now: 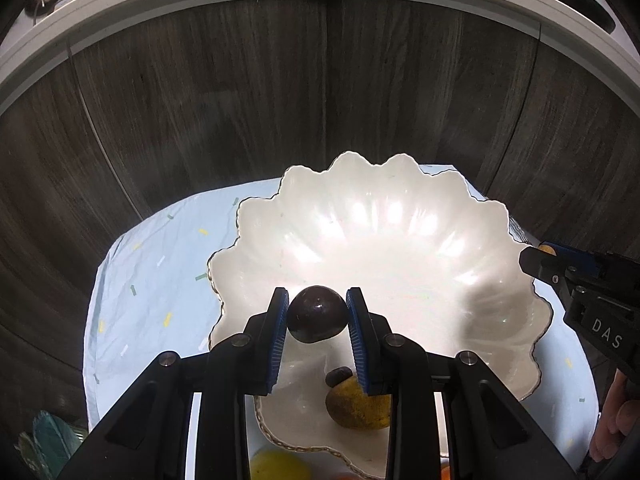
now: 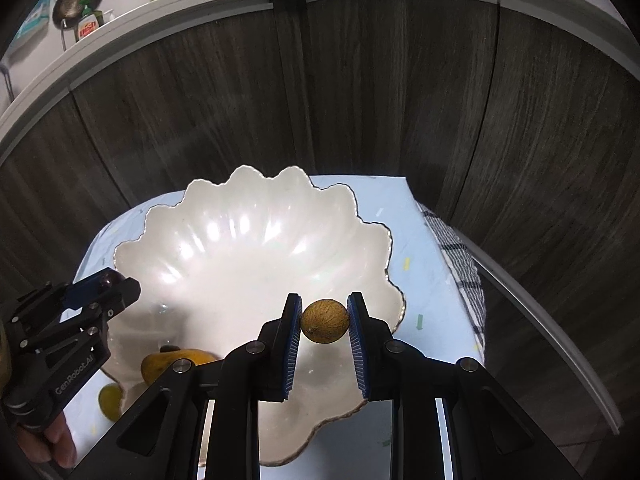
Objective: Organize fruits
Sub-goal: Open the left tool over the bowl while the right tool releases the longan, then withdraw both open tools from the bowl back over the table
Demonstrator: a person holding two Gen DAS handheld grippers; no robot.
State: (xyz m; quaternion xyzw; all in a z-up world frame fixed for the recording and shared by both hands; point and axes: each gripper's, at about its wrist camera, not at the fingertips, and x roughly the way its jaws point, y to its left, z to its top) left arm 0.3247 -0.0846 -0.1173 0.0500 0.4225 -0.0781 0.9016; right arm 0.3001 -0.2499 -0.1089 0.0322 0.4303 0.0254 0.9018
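- Pearly white scalloped bowl (image 1: 400, 240) on a pale blue confetti-print cloth (image 1: 152, 280), taken as the landmark.
- Dark purple round fruit (image 1: 317, 314) pinched between the blue pads of the left gripper (image 1: 317, 312), over the bowl's near-left part.
- Small tan, rough-skinned round fruit (image 2: 325, 321) clamped in the right gripper (image 2: 325, 322), above the bowl's near-right part.
- Inside the bowl, near its front rim: a yellow-brown fruit (image 1: 356, 404) touching a small dark fruit (image 1: 339, 376).
- Just outside the front rim: a yellow fruit (image 1: 280, 466).
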